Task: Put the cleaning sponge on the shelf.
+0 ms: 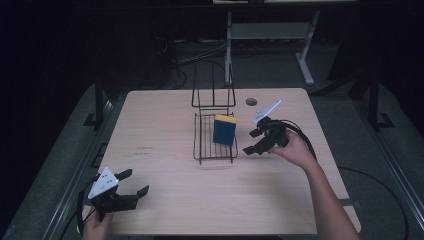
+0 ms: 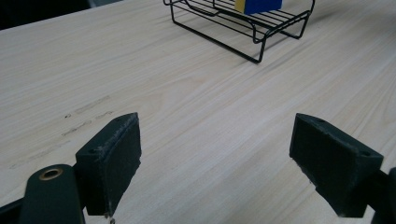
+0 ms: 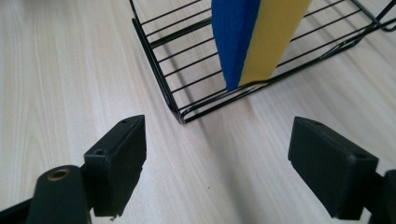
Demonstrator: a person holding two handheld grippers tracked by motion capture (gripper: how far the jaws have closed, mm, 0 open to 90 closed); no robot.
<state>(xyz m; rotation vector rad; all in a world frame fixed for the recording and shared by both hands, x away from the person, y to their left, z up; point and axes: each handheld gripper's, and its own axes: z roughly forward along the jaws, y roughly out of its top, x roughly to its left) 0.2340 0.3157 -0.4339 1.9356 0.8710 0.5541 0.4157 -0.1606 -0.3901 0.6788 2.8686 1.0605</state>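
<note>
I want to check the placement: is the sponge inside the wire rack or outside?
Inside. The sponge stands on edge on the wire rack, between its sides.

Dim, dark surroundings; evenly lit table (image 1: pixel 165 170), soft shadows.

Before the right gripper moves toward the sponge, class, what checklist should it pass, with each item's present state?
1. Right gripper open: ok, jaws spread wide.
2. Sponge in the rack: ok, it stands on edge.
3. Right gripper apart from the sponge: ok, beside the rack, touching nothing.
4. Left gripper out of the way: ok, open near the table front corner.
5. Sponge steady if nudged: cannot tell.
</note>
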